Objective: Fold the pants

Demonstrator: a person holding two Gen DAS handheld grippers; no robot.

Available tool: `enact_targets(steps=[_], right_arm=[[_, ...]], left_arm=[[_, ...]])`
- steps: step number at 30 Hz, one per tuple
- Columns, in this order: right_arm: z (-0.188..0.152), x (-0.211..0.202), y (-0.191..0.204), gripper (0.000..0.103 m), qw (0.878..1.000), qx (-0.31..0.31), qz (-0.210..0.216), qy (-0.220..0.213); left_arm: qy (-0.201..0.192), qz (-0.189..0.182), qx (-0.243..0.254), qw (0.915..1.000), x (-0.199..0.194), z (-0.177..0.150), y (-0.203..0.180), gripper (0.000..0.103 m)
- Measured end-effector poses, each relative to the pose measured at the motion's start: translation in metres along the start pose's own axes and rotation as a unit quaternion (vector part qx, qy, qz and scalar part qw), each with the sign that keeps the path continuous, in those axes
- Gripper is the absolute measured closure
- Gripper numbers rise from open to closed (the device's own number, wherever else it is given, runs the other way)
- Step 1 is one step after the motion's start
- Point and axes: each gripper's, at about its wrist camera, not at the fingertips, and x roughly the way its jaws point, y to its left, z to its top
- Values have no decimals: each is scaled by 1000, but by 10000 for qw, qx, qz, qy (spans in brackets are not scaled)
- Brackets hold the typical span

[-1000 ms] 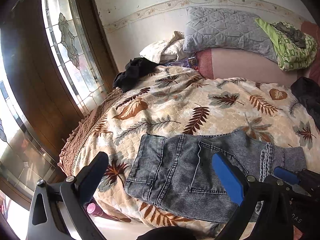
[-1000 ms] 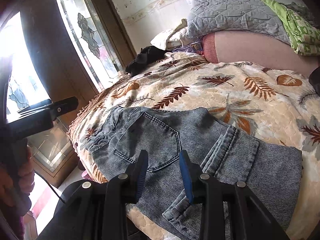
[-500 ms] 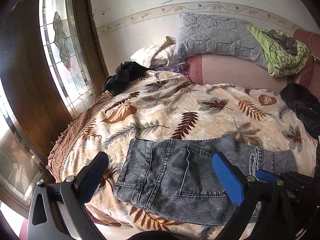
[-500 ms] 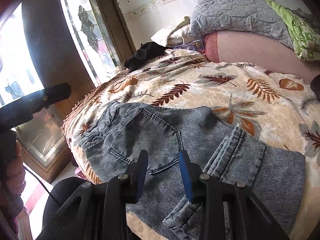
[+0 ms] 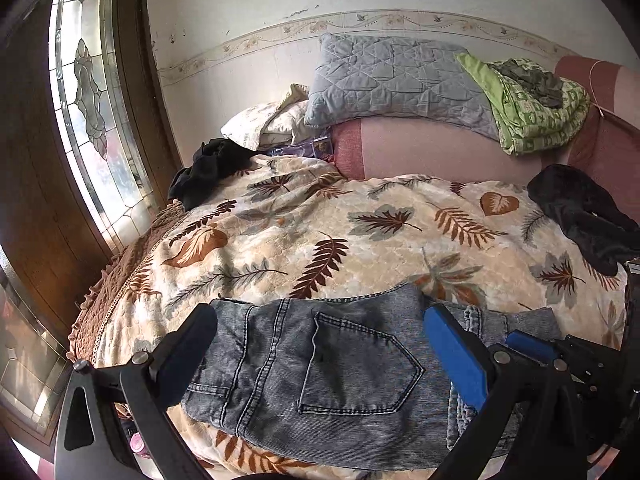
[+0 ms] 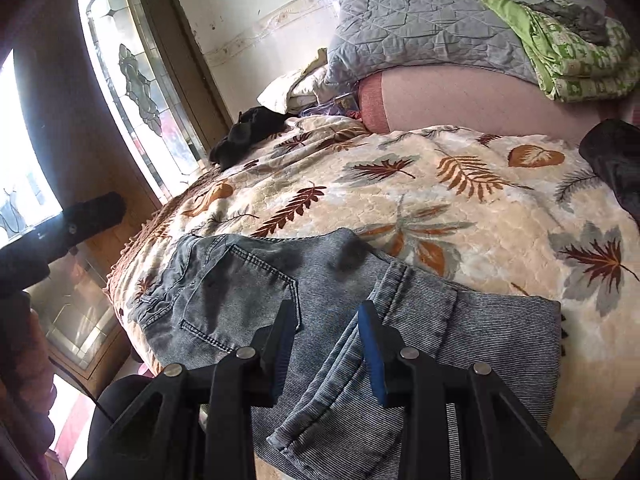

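Bed with leaf-print quilt [image 5: 360, 240] — folded grey pants [image 5: 328, 376] lie at its near edge. Both views have drawn back slightly: left hand-held gripper [image 5: 320, 352] wide, right hand-held gripper [image 6: 328, 344] narrow, both empty — fold looks finished.

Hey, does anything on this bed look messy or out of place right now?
Yes. Two dark garments lie crumpled on the bedspread: one at the far left corner, one at the right edge. The jeans lie folded near the front, one hem slightly askew.
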Motion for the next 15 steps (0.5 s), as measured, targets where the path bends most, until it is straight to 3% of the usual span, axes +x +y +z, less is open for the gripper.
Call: enact_targets(steps=[15], right_arm=[[0,-21,-25,68,9996,151,-201,-125]], left_arm=[[79,-191,148,9997,8,-1,-28,0]])
